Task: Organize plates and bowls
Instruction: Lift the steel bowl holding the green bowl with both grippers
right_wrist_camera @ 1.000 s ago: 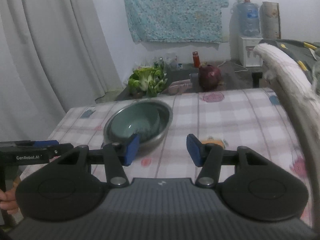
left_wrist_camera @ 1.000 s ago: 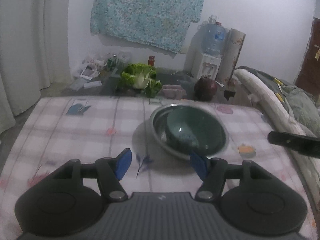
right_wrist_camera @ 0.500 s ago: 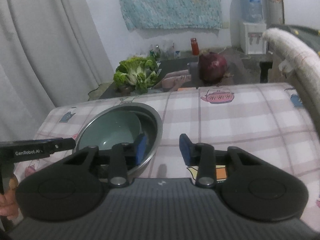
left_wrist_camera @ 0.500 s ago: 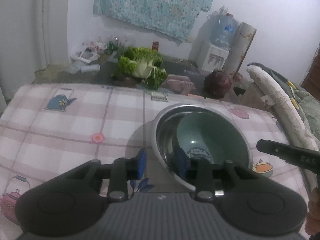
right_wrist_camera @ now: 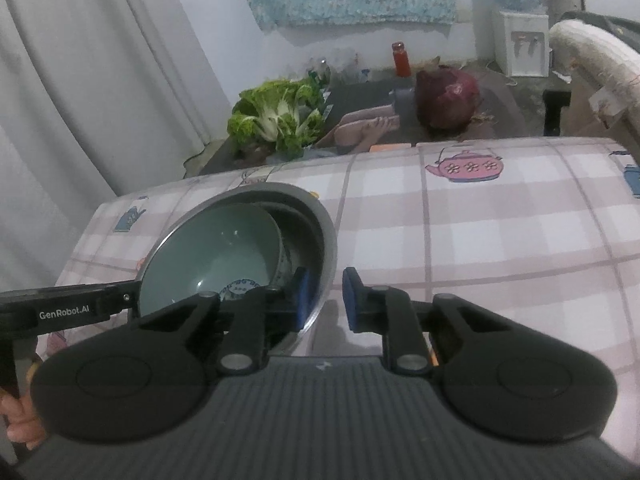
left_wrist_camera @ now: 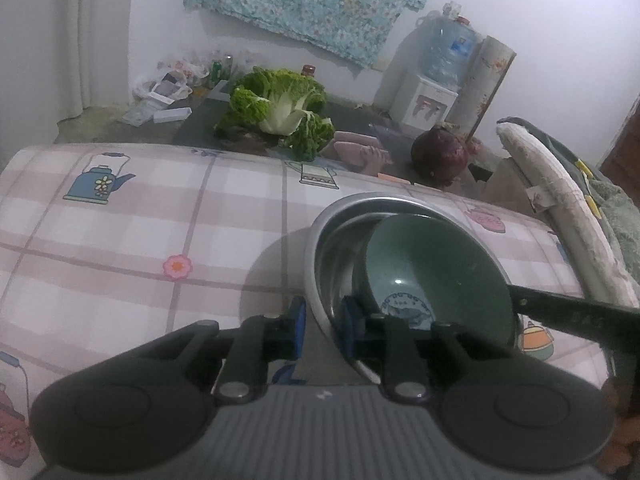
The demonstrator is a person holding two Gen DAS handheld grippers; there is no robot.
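A steel basin (left_wrist_camera: 320,256) sits on the checked tablecloth, with a green ceramic bowl (left_wrist_camera: 436,276) leaning inside it. My left gripper (left_wrist_camera: 322,330) straddles the basin's near-left rim, one blue pad outside and one inside, nearly closed on it. In the right wrist view the basin (right_wrist_camera: 326,236) and the green bowl (right_wrist_camera: 216,256) show at left. My right gripper (right_wrist_camera: 324,300) straddles the basin's right rim, one pad inside and one outside, narrowed around it. A small gap still shows at both rims.
The table's far edge (left_wrist_camera: 200,152) drops to a floor with a leafy cabbage (left_wrist_camera: 280,108), a purple cabbage (left_wrist_camera: 440,152) and a water dispenser (left_wrist_camera: 428,100). A rolled mat (left_wrist_camera: 560,200) lies along the right side. A curtain (right_wrist_camera: 100,80) hangs at left.
Both grippers moved forward and down to the basin and narrowed their jaws around opposite rims. One second ago both were wide open, short of the basin.
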